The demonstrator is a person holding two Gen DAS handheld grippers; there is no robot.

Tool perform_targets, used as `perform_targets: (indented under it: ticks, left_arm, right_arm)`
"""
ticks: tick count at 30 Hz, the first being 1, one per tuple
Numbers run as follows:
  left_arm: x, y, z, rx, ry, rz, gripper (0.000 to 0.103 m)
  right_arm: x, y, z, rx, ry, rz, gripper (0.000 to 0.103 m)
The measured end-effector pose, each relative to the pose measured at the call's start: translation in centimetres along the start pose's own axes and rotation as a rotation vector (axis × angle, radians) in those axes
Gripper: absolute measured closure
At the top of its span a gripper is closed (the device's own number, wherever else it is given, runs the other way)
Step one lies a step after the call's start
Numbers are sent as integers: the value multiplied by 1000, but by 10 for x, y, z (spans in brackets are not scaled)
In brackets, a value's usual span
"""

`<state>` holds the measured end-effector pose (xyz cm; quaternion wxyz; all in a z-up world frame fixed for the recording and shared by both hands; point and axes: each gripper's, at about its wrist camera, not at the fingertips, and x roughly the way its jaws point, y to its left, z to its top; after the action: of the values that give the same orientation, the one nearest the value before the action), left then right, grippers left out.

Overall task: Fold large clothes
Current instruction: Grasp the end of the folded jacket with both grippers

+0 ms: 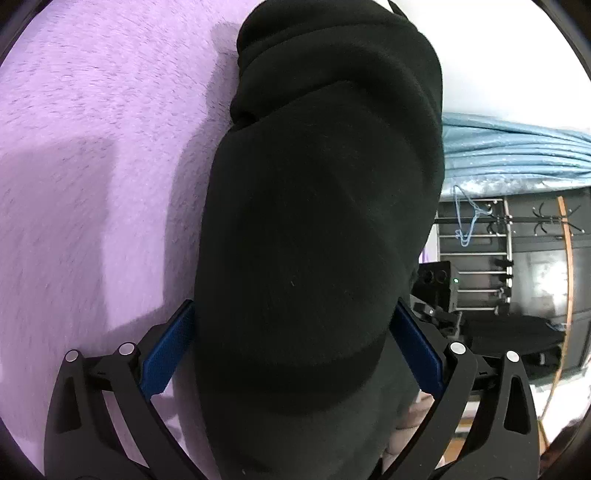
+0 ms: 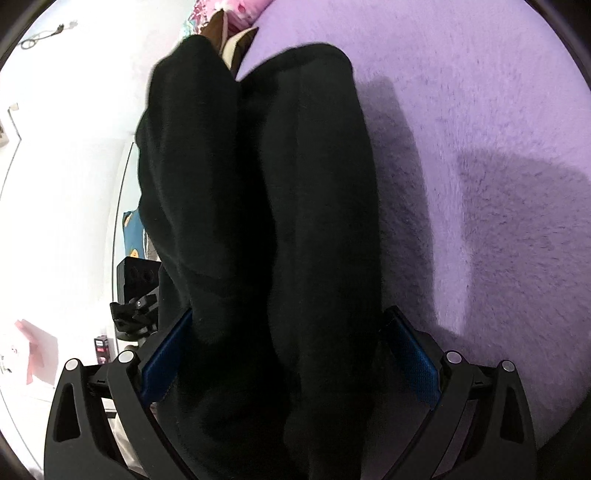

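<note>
A thick black garment (image 1: 314,221) fills the middle of the left wrist view, bunched in folds against a purple fleece blanket (image 1: 92,166). My left gripper (image 1: 293,332) has its blue pads (image 1: 170,350) pressed on both sides of the folded cloth. In the right wrist view the same black garment (image 2: 277,221) lies in two long rolls on the blanket (image 2: 480,184). My right gripper (image 2: 288,339) clamps the bundle between its blue pads (image 2: 413,362).
A light blue cover (image 1: 517,147) and a dark metal rack with a blue hanger (image 1: 469,221) stand at the right. A black device on a stand (image 2: 136,288) and white wall show at the left. Patterned pillows (image 2: 229,22) lie at the top.
</note>
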<state>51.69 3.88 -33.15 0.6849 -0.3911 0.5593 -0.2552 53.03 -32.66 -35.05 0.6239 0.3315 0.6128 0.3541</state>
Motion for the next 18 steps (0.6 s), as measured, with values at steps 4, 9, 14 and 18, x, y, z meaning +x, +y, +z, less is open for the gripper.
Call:
perform_targets:
  ticks: [4, 9, 14, 18]
  left_arm:
    - [6, 2, 8, 18, 25, -6, 6]
    - [11, 1, 13, 31, 44, -11, 6]
    - [11, -1, 12, 46, 46, -3, 12]
    - [6, 2, 8, 43, 26, -19, 20]
  right_arm:
    - [1, -1, -3, -4, 28, 12, 6]
    - [9, -5, -7, 11, 54, 61, 5]
    - [17, 1, -15, -10, 106, 162, 17]
    - [24, 5, -23, -12, 120, 170, 26]
